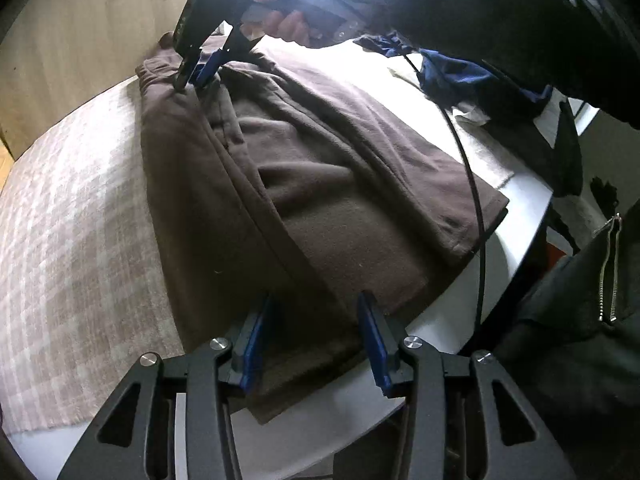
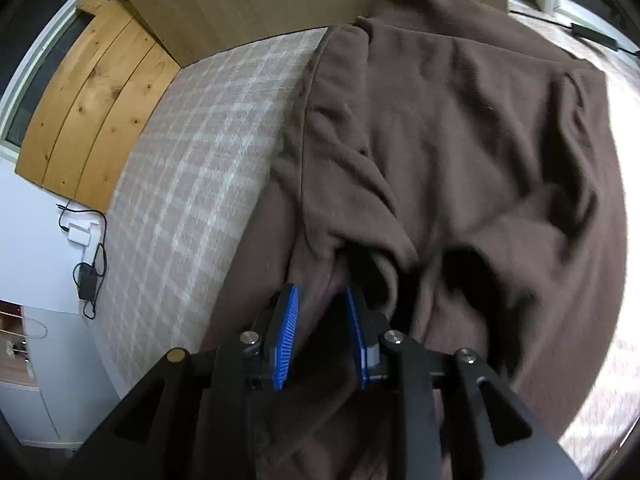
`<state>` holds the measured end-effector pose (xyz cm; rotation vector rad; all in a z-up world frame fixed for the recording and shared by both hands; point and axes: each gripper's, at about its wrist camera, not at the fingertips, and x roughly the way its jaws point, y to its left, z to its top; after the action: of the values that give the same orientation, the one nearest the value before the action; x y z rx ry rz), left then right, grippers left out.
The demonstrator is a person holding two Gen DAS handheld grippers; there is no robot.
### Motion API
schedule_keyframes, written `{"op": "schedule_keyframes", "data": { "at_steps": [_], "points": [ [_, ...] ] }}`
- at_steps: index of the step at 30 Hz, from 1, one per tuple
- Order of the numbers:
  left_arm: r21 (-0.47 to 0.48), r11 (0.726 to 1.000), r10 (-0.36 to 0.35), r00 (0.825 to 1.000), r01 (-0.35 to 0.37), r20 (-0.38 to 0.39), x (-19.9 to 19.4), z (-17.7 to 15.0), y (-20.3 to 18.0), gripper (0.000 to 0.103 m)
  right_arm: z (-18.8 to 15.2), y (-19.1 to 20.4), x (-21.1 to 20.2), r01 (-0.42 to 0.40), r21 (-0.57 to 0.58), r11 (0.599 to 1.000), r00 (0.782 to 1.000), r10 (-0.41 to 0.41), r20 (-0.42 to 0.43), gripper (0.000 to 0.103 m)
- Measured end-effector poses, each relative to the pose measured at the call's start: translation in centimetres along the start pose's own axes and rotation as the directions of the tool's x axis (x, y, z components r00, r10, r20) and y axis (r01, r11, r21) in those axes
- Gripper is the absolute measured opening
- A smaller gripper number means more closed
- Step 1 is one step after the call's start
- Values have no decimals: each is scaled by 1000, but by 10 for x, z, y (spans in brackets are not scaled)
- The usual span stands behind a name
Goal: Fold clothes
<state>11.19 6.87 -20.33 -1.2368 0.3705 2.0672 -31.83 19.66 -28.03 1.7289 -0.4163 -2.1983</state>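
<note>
A brown fleece garment (image 1: 320, 184) lies folded lengthways on a plaid-covered surface (image 1: 72, 216). My left gripper (image 1: 314, 312) stands open over the garment's near end; its blue pads (image 1: 252, 344) are apart and do not press on the cloth. At the far end a hand holds my right gripper (image 1: 194, 80), tips down on the fabric. In the right wrist view that right gripper (image 2: 320, 296) is shut on a raised fold of the brown garment (image 2: 460, 140), which bunches up between the blue pads (image 2: 286, 332).
A white tabletop edge (image 1: 516, 216) runs under the garment's near right side. Dark blue and black clothes (image 1: 460, 76) are piled at the back right. A black cable (image 1: 468, 168) crosses the garment. A black zipped jacket (image 1: 592, 300) is at right. A charger (image 2: 86, 276) lies at left.
</note>
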Motion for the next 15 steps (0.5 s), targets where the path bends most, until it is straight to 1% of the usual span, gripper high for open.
{"op": "schedule_keyframes", "data": {
  "at_steps": [2,4,5,6,8,9,11,12,13,14,15],
  "points": [
    [-30,1000,-6,1000,6,4,3,2,1,40,1,-2,4,-24,-1,1000,1000,24,-17,25],
    [-55,998,-10,1000,11,5,4,3,5,33,0,-3,2,-45,2,999,998,45,-33,27],
    [-71,997,-13,1000,13,7,5,4,7,22,-1,-4,1,-60,6,998,997,60,-39,30],
    [-88,996,-17,1000,18,6,5,5,10,13,-1,-5,0,-84,15,996,995,85,-43,31],
    [-112,993,-33,999,34,13,5,4,14,10,-3,-6,-3,-131,28,991,991,132,-39,41],
    [-123,991,-40,999,42,16,4,3,16,8,-4,-7,-4,-136,28,990,990,137,-36,43],
    [-146,988,-56,998,58,23,3,2,19,6,-4,-5,1,-101,6,995,994,102,-33,43],
    [-156,986,-63,998,66,27,2,2,20,5,-4,-3,3,-88,-8,996,996,88,-29,41],
    [-166,983,-68,997,73,31,1,2,21,5,-4,1,3,-63,-33,997,998,62,-21,25],
    [-180,980,-79,996,85,39,-1,2,22,5,-4,6,4,-19,-72,997,1000,18,-18,9],
    [-190,977,-87,995,95,47,-3,3,24,5,-4,11,2,14,-106,994,1000,-15,-11,9]
  ]
}}
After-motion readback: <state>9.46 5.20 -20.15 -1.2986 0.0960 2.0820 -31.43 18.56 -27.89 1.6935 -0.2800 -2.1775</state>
